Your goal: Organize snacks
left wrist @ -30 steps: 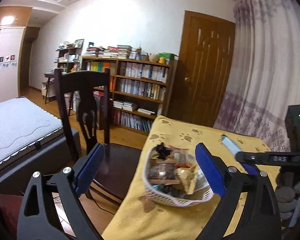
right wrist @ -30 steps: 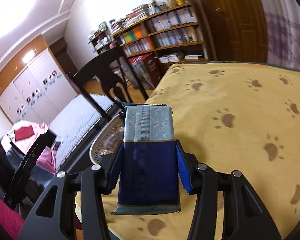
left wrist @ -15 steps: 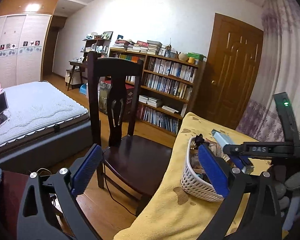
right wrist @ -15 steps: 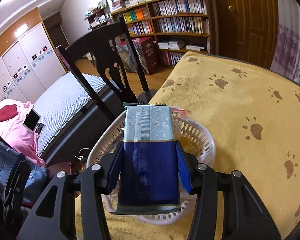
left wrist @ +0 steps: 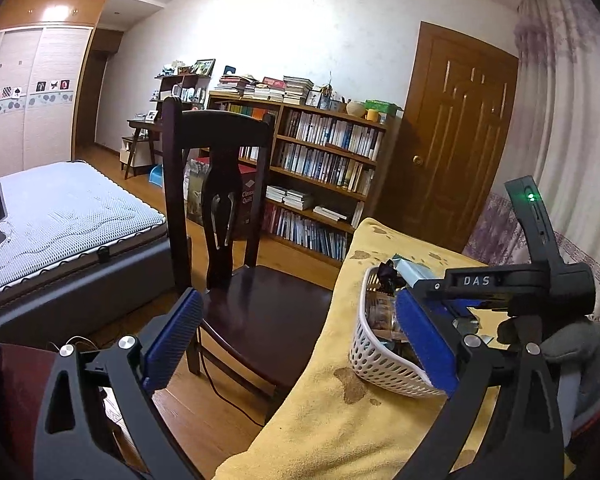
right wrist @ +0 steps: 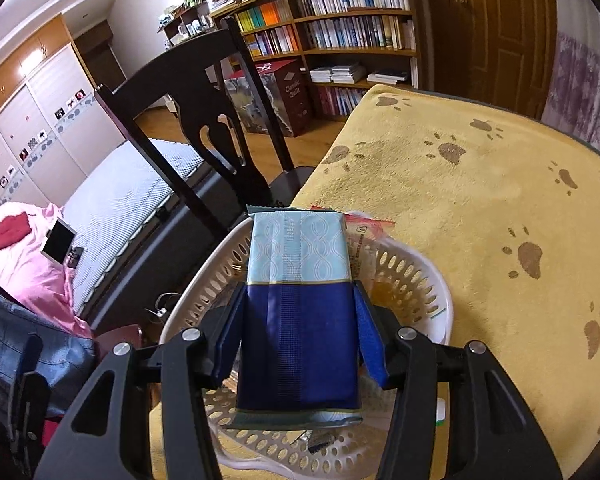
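Right wrist: claw (right wrist: 300, 344) grips packet (right wrist: 298, 308) above basket (right wrist: 416, 276).

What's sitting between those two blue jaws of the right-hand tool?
A blue and pale-blue snack packet, pinched by the right gripper over the white basket. The right wrist view shows it plainly.

A: What stands by the desk (right wrist: 480, 208)?
B: A dark wooden chair (left wrist: 220, 216), just beside its yellow paw-print cloth (left wrist: 332, 412).
A: And behind?
B: A full bookshelf (left wrist: 324, 168), a brown door (left wrist: 452, 136), a bed (left wrist: 60, 220) and a curtain (left wrist: 568, 100).
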Demonstrator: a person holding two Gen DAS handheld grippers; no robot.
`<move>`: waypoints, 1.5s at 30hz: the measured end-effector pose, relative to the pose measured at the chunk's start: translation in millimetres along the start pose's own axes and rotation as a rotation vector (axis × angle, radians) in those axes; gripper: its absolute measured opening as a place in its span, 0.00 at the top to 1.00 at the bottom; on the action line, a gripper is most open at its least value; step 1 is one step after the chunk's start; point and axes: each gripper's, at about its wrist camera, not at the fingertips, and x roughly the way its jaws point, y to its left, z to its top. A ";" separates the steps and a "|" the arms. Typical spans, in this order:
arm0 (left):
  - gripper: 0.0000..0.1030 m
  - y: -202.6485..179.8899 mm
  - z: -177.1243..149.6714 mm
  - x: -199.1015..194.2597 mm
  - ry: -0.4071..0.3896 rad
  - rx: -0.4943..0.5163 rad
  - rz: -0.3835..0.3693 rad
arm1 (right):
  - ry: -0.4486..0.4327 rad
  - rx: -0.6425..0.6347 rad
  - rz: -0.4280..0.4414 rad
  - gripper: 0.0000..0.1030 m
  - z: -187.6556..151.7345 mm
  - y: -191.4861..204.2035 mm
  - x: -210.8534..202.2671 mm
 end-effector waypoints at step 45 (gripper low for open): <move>0.03 -70.8 -21.8 0.2 0.005 0.277 0.080 | -0.273 -0.102 -0.151 0.23 -108.2 -55.0 -109.6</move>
